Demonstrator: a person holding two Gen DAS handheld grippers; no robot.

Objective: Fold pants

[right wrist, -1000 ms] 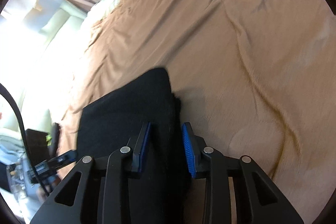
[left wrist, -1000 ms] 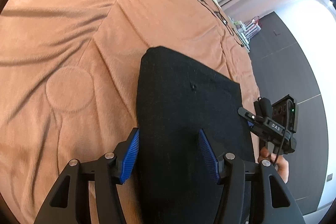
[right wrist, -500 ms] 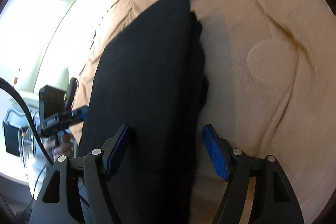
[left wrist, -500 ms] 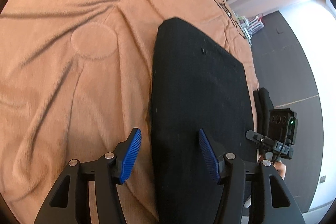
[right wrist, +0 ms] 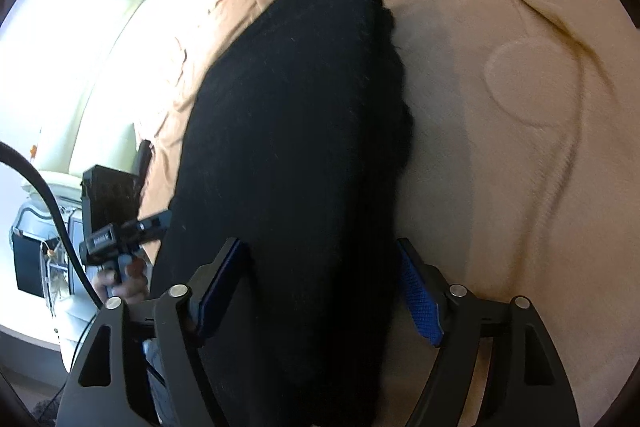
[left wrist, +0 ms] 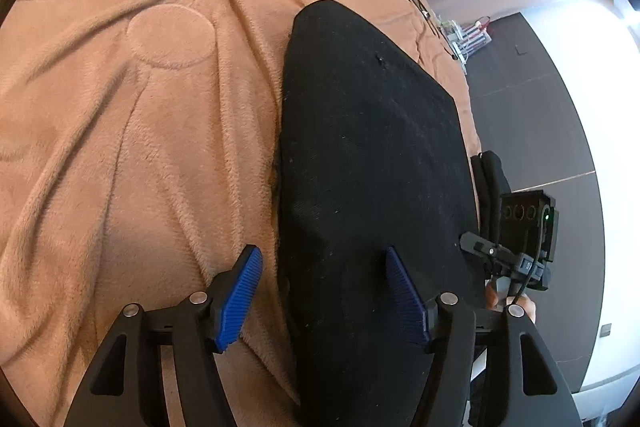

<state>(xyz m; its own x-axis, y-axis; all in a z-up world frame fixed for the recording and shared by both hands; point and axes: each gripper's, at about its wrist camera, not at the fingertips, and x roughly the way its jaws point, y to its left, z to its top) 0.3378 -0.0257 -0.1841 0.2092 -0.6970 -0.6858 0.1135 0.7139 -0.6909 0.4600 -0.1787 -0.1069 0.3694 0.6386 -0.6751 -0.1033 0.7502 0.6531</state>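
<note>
Black pants (left wrist: 372,163) folded flat on brown blanket (left wrist: 132,131)

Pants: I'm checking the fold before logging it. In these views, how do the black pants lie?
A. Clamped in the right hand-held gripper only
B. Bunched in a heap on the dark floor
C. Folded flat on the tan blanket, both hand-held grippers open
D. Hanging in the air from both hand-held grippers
C: the pants lie as a flat folded panel on the blanket, and the left hand-held gripper and right hand-held gripper are spread open, clamping nothing.
</note>
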